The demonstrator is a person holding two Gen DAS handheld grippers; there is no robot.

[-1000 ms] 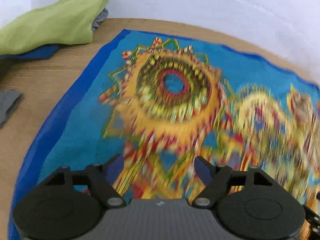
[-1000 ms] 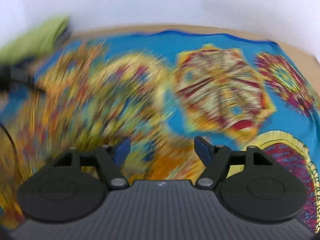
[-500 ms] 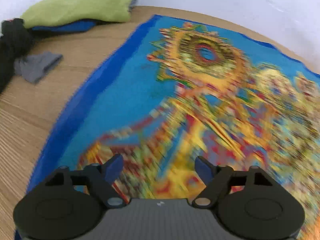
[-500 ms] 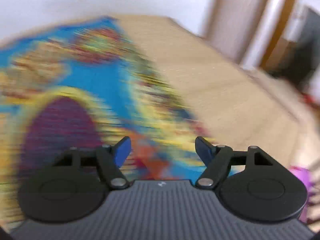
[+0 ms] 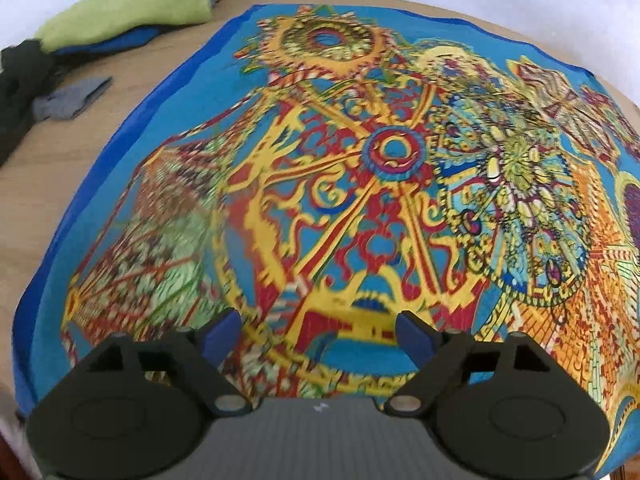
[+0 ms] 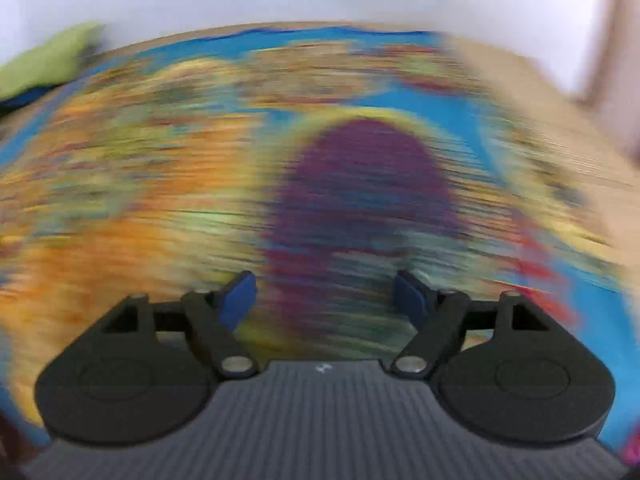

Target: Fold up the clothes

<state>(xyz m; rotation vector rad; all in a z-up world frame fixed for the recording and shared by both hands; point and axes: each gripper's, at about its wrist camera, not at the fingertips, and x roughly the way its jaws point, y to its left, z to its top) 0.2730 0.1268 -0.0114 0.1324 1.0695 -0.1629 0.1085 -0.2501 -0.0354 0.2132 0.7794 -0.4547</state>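
A large blue cloth printed with yellow, red and orange medallions lies spread flat and single-layered over the wooden table, directly ahead of and beneath both claws. The left gripper hangs over its near edge, jaws wide and holding nothing; the right gripper is likewise wide and empty above a purple oval. I judge a fold is to be made: each claw needs a near corner or hem. Far left of the left claw sits a pile topped by a green folded garment. The right view is badly smeared, and the cloth's near hem is hidden behind the claw bodies.
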